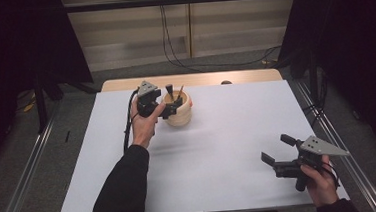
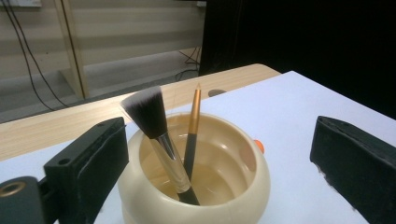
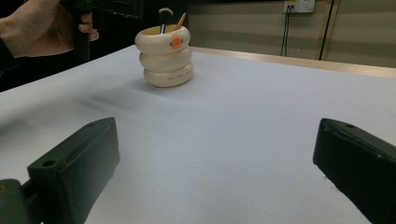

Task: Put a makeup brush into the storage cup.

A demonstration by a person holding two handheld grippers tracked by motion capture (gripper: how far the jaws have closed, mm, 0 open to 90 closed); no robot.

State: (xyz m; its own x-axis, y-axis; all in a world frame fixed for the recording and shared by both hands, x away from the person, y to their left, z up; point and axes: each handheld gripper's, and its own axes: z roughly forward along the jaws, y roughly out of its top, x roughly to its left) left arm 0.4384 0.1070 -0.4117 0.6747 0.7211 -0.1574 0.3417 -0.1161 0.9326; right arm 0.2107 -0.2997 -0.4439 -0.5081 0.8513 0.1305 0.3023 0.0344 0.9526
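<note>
Left tongs (image 1: 175, 106) spread wide at the cream holder (image 1: 179, 111), with 2 tools standing inside.

The ringed cream holder stands upright on the white table (image 1: 218, 134), toward its far left part. In it lean a makeup brush (image 2: 156, 135) with a dark, white-tipped head and a slim gold-and-black pencil (image 2: 192, 130), the 2 crossing low in the bowl. The left tongs sit at the holder's rim with their jaws released, 1 jaw at each side of the holder in the left gripper view, pressing on nothing. The right tongs (image 1: 278, 155) hover low over the near right part of the table, well apart from the holder, jaws likewise spread and empty.
</note>
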